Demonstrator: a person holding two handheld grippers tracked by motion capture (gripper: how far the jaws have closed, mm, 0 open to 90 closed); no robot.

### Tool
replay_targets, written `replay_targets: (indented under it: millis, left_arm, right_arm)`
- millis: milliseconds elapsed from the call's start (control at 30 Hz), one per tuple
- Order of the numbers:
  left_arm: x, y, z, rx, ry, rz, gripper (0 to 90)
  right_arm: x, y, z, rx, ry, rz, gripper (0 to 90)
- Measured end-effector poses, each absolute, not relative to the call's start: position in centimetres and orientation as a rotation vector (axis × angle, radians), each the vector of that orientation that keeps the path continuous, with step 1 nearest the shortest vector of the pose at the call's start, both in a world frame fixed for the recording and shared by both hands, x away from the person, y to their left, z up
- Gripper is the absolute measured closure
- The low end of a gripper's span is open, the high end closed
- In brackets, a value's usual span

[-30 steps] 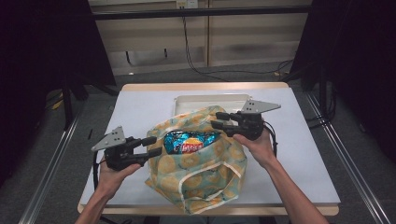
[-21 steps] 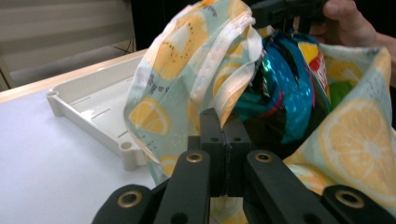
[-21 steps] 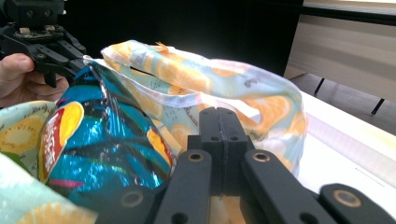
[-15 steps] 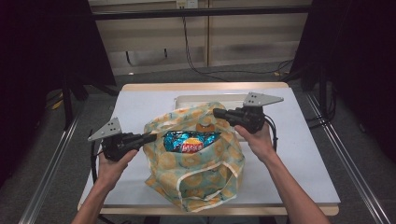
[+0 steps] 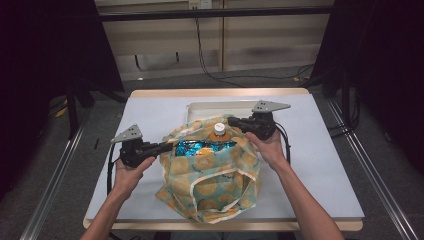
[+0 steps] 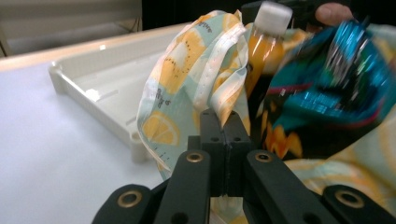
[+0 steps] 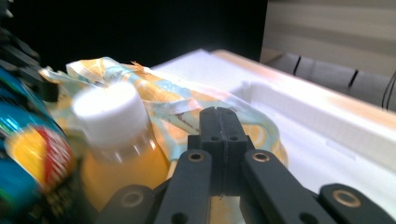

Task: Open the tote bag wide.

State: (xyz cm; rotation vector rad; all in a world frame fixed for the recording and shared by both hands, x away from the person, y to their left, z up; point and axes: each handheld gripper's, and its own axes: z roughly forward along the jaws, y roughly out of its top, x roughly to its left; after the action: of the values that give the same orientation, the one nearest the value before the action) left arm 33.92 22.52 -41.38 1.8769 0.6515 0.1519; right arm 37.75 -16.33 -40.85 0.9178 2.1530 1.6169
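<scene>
High view: while both hands hold the bag (image 5: 210, 175) by its rim, it sits mid-table, its long axis running from the tray (image 5: 200, 107) toward the near edge, mouth facing up.
Room: bare table (image 5: 325, 165) lies left and right of the bag; the tray touches its far side.
Left gripper (image 5: 167, 146): jaws have just closed, pinching the left rim.
Right gripper (image 5: 232, 121): jaws have just closed on the far right rim, beside the bottle (image 5: 219, 131).
Left gripper view: jaws pressed together on bag cloth (image 6: 187, 93); bottle (image 6: 264, 46) stands upright, cap up, next to the blue chips (image 6: 336, 84).
Right gripper view: jaws clamped on the rim (image 7: 187, 112); bottle (image 7: 116, 140) just left, tray wall (image 7: 317, 112) to the right.
</scene>
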Motion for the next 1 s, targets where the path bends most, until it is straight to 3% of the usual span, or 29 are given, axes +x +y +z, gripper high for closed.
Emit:
replay_targets:
  millis: [233, 667, 833, 900, 1000]
  left_arm:
    - [32.0, 22.4, -43.4, 1.98, 0.639, 0.1, 89.8]
    - [31.7, 22.5, -46.1, 2.017, 0.685, 0.043, 88.6]
    - [31.6, 22.7, -46.2, 2.001, 0.708, 0.054, 81.3]
    - [31.3, 23.1, -45.6, 1.97, 0.703, 0.08, 73.8]
    - [31.1, 23.3, -45.2, 1.939, 0.707, 0.086, 66.9]
  right_arm:
    - [36.6, -16.3, -42.6, 0.903, 2.196, 1.586, 90.0]
    - [36.5, -16.2, -46.2, 0.966, 2.261, 1.505, 90.0]
    - [36.4, -16.2, -46.8, 0.983, 2.287, 1.452, 89.9]
    - [36.3, -16.7, -46.4, 1.004, 2.267, 1.45, 78.1]
    - [36.2, -17.3, -45.9, 1.019, 2.248, 1.465, 70.3]
